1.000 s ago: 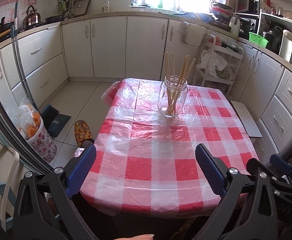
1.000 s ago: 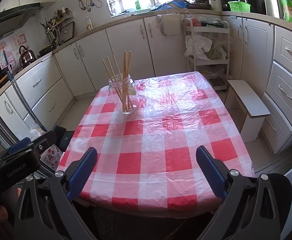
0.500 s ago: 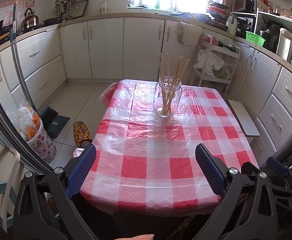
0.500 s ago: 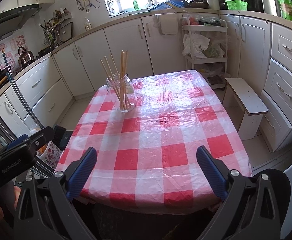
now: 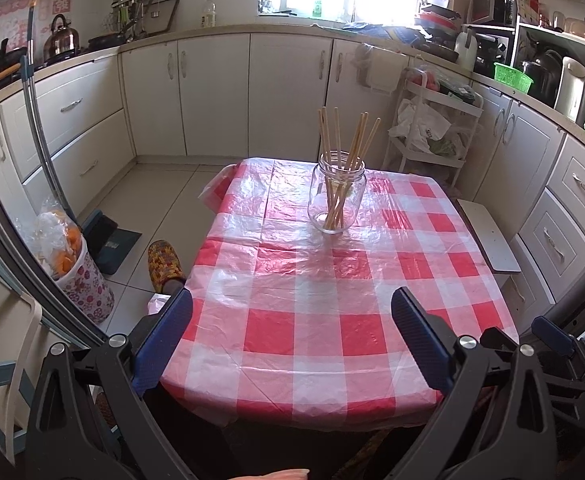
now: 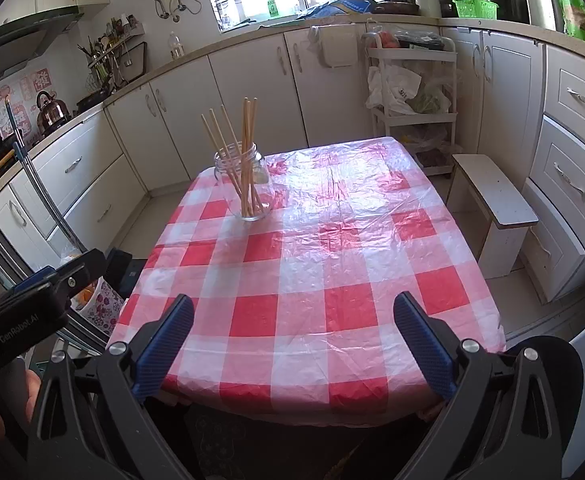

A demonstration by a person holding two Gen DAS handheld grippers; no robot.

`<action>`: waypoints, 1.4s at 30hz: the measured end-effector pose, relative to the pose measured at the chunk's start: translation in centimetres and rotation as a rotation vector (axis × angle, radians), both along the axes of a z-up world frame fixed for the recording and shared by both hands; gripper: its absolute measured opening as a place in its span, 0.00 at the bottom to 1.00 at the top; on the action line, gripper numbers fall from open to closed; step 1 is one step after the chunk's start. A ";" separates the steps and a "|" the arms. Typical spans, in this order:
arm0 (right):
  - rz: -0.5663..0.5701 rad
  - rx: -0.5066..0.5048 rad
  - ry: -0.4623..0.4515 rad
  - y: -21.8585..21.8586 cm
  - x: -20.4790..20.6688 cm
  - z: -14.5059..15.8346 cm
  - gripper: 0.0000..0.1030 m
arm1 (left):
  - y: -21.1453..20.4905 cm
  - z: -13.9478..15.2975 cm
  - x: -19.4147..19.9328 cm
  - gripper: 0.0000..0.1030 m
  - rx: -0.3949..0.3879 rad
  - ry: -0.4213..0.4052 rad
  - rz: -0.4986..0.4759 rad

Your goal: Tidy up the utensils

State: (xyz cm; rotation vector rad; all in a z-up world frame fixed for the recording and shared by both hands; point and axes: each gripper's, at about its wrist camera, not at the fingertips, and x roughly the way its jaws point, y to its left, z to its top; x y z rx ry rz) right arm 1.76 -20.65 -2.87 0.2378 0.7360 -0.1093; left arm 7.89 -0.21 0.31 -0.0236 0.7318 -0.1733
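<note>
A clear glass jar [image 5: 336, 196] stands upright on the far half of the red-and-white checked table [image 5: 332, 292]. Several wooden chopsticks [image 5: 348, 148] stand in it, fanned out. The jar also shows in the right wrist view [image 6: 246, 186], far left on the table, with the chopsticks [image 6: 236, 140] in it. My left gripper [image 5: 292, 334] is open and empty, held back over the table's near edge. My right gripper [image 6: 292, 340] is open and empty too, over the near edge. The left gripper's body [image 6: 32, 304] shows at the left of the right wrist view.
White cabinets [image 5: 212, 92] line the back and both sides. A white trolley [image 5: 432, 132] stands behind the table and a low white stool [image 6: 492, 200] to its right. A flowered bin [image 5: 80, 276], a slipper [image 5: 164, 260] and a leaning pole [image 5: 40, 140] are on the left.
Both grippers have drawn back and risen slightly from the table, so the jar looks farther away. Both stay open and empty. The jar and chopsticks have not moved.
</note>
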 end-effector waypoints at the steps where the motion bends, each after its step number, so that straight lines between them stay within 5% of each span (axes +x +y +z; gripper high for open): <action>1: 0.000 0.000 0.001 0.0 0.0 0.0 0.93 | 0.1 0.0 0.0 0.93 -0.001 -0.001 0.001; 42: -0.013 0.012 0.004 -0.5 0.2 0.1 0.93 | -0.6 0.3 -0.2 0.93 0.016 0.004 -0.001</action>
